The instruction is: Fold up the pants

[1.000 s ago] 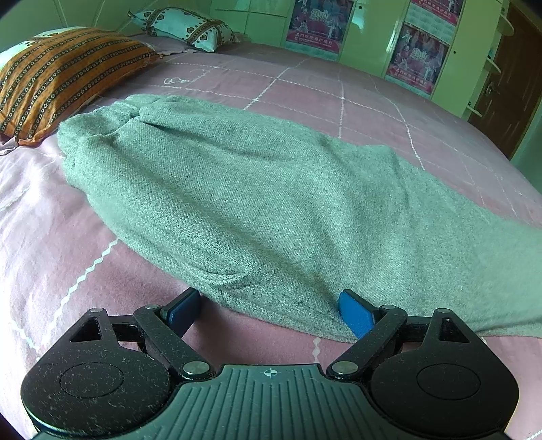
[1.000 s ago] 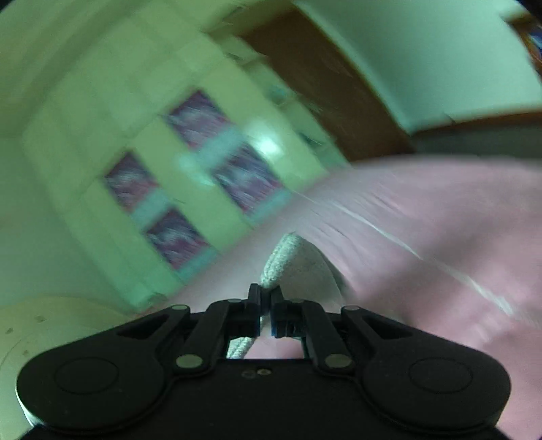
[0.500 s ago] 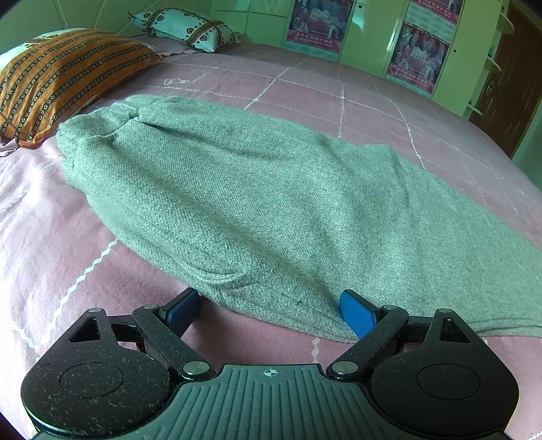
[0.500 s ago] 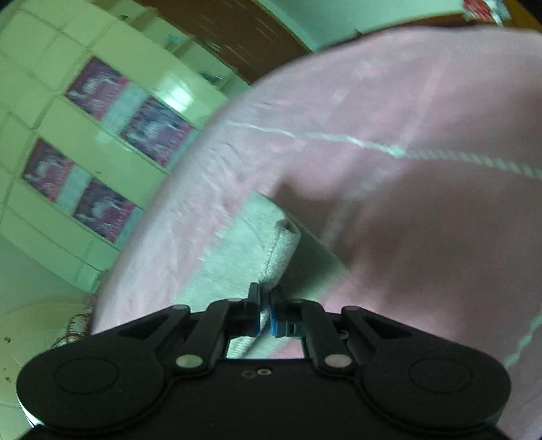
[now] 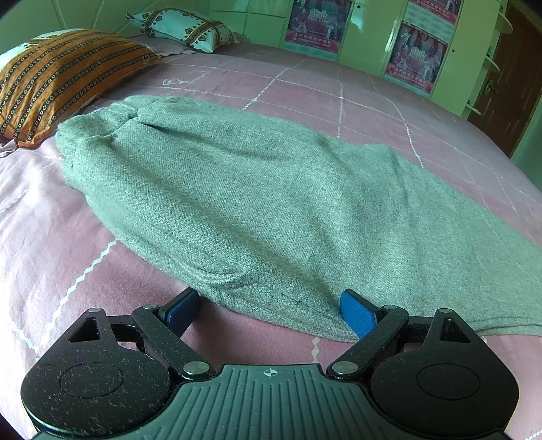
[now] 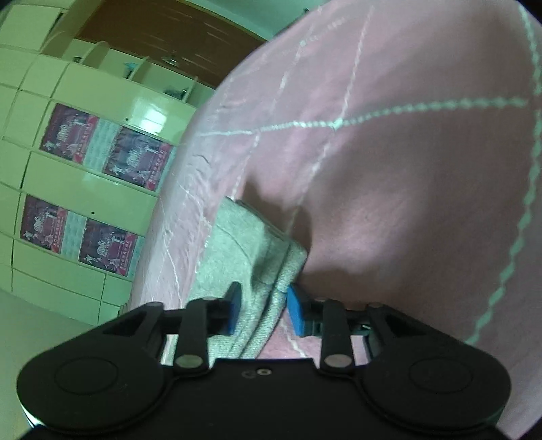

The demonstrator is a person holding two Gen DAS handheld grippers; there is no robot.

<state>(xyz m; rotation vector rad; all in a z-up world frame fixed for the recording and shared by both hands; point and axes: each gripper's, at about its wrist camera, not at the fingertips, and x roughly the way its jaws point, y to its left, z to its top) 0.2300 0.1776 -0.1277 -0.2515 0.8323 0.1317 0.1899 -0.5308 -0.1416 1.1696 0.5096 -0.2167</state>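
Observation:
Grey-green knit pants lie on the pink bedsheet, folded lengthwise, waistband at the far left near the pillows. My left gripper is open wide and empty at the pants' near edge, its blue pads on either side of the hem fold. In the right wrist view the pant-leg cuff rests on the sheet between the parted blue pads of my right gripper, which is open and no longer pinches the cloth.
An orange striped pillow and a white patterned pillow lie at the bed's far left. Green cupboards with posters stand behind the bed; they also show in the right wrist view. A brown door is at far right.
My right gripper brought the cuff down onto the sheet and opened, letting go of it. My left gripper has stayed still and open.

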